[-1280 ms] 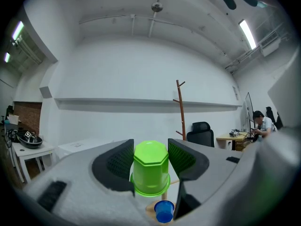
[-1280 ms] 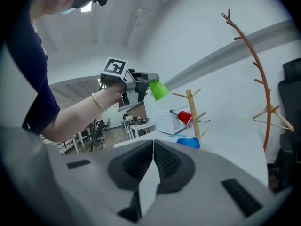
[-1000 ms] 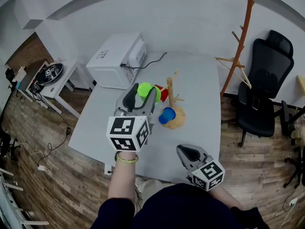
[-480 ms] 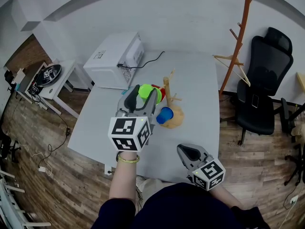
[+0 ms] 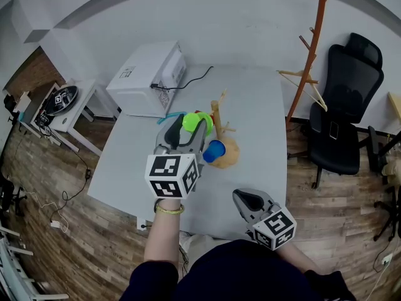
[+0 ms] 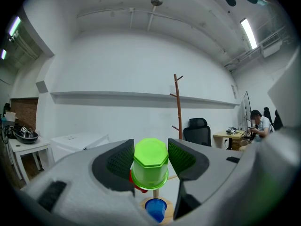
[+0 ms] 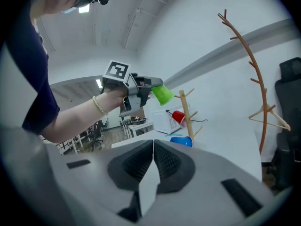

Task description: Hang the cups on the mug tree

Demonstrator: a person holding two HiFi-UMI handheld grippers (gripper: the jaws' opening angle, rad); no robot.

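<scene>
My left gripper (image 5: 186,128) is shut on a green cup (image 6: 150,165), held up in the air just left of the wooden mug tree (image 5: 220,123). The cup's base faces the left gripper view camera and its mouth points toward the tree. In the right gripper view the green cup (image 7: 162,94) hangs close to the tree's top peg (image 7: 183,96). A red cup (image 7: 178,117) hangs on the tree's left side. A blue cup (image 5: 215,150) hangs low by the round base. My right gripper (image 5: 244,200) rests shut and empty near the table's front edge.
A white box-shaped appliance (image 5: 149,78) with a black cable stands at the back left of the grey table (image 5: 263,130). A tall wooden coat stand (image 5: 310,55) and a black office chair (image 5: 344,105) are to the right of the table. A small side table (image 5: 59,102) stands at the left.
The left gripper has carried the green cup a little forward and up, closer to the mug tree. The right gripper has stayed in place.
</scene>
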